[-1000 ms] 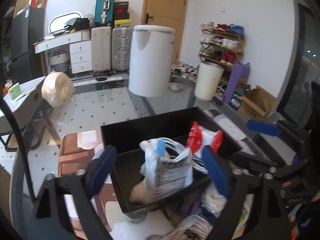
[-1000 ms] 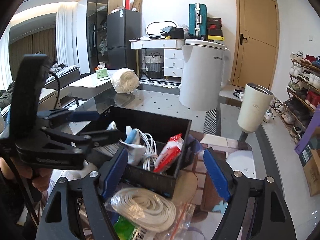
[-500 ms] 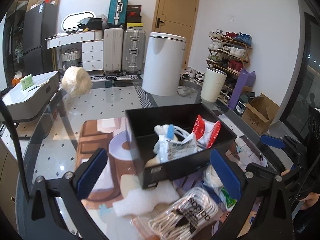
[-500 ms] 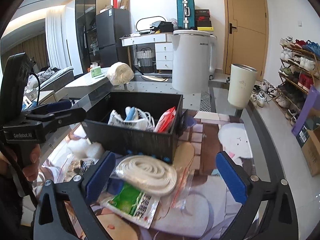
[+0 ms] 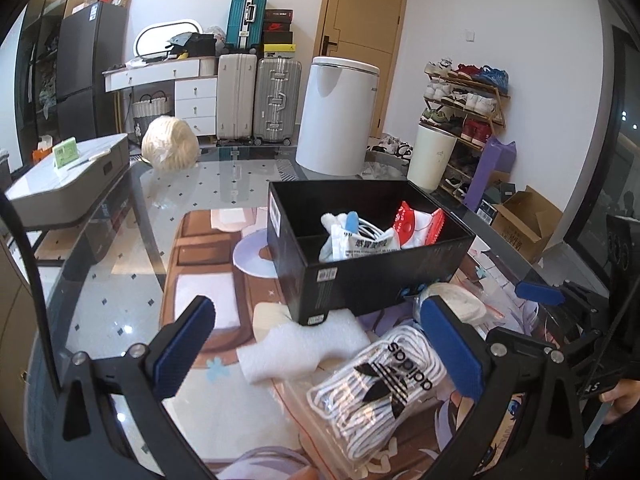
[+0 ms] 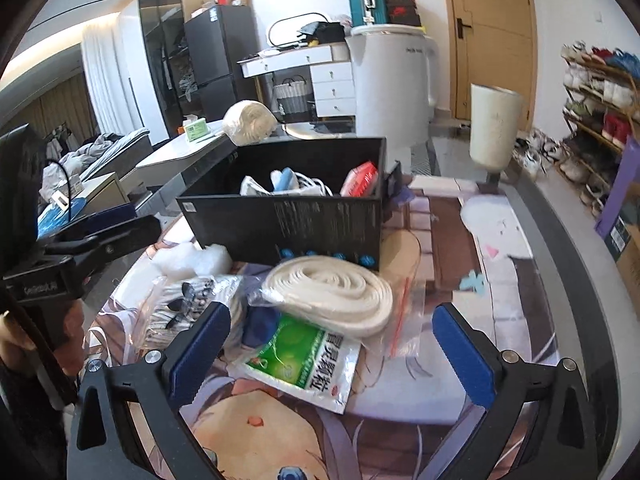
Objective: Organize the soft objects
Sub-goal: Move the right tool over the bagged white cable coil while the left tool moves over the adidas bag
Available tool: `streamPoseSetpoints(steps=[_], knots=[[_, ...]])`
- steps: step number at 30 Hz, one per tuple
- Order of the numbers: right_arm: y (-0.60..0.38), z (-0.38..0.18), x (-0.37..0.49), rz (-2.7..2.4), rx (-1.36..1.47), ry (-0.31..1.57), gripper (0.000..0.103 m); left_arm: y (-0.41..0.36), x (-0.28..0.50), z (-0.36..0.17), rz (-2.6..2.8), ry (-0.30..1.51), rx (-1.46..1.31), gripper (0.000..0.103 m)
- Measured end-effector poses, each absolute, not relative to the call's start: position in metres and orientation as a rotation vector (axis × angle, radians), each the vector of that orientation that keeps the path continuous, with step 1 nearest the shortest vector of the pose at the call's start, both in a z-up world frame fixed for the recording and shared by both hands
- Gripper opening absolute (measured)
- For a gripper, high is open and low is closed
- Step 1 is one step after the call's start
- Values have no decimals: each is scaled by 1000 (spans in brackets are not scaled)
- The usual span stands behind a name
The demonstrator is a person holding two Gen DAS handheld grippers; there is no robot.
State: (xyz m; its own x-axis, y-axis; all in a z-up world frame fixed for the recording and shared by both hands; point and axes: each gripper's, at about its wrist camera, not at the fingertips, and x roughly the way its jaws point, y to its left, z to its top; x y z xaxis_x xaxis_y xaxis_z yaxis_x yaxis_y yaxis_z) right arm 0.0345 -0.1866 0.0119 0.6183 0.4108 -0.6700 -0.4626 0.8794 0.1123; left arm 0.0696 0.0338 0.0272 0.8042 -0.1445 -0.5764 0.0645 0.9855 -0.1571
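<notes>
A black box (image 5: 384, 276) (image 6: 320, 226) stands on the glass table and holds a white packet (image 5: 360, 242), white cord and a red packet (image 5: 416, 226). In front of it lie a white foam piece (image 5: 296, 346), a bag of white laces (image 5: 380, 388), a coil of white rope (image 6: 332, 294) and a green packet (image 6: 304, 360). My left gripper (image 5: 320, 348) is open and empty above the foam and laces. My right gripper (image 6: 332, 352) is open and empty above the green packet and rope.
A printed mat (image 6: 440, 240) covers the table under the box. A cream ball of yarn (image 5: 170, 148) sits at the table's far left. A white bin (image 5: 338, 114) and a cream cup (image 6: 494, 130) stand beyond the table. A shoe rack (image 5: 464, 96) lines the right wall.
Both grippers have pulled back from the box toward the table's near edge. The left gripper let go of the white packet, which now lies in the box.
</notes>
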Motion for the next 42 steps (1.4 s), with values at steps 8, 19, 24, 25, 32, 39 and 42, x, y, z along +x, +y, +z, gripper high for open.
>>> streamPoseSetpoints(steps=[8, 19, 24, 25, 32, 39, 42], knots=[[-191, -10, 31, 477, -92, 803, 102, 27, 63, 15, -110, 656, -93, 103], [-186, -14, 31, 476, -39, 823, 102, 22, 50, 6, -150, 696, -50, 103], [-181, -16, 37, 460, -35, 846, 102, 20, 51, 4, -154, 708, -47, 103], [-182, -16, 38, 456, -28, 851, 102, 20, 52, 4, -155, 709, -46, 103], [-183, -19, 44, 450, -10, 890, 102, 22, 54, 1, -157, 715, -55, 103], [-175, -21, 50, 410, -41, 920, 102, 28, 57, -2, -151, 728, -90, 103], [-171, -23, 50, 382, -89, 930, 102, 26, 56, -3, -152, 730, -82, 103]])
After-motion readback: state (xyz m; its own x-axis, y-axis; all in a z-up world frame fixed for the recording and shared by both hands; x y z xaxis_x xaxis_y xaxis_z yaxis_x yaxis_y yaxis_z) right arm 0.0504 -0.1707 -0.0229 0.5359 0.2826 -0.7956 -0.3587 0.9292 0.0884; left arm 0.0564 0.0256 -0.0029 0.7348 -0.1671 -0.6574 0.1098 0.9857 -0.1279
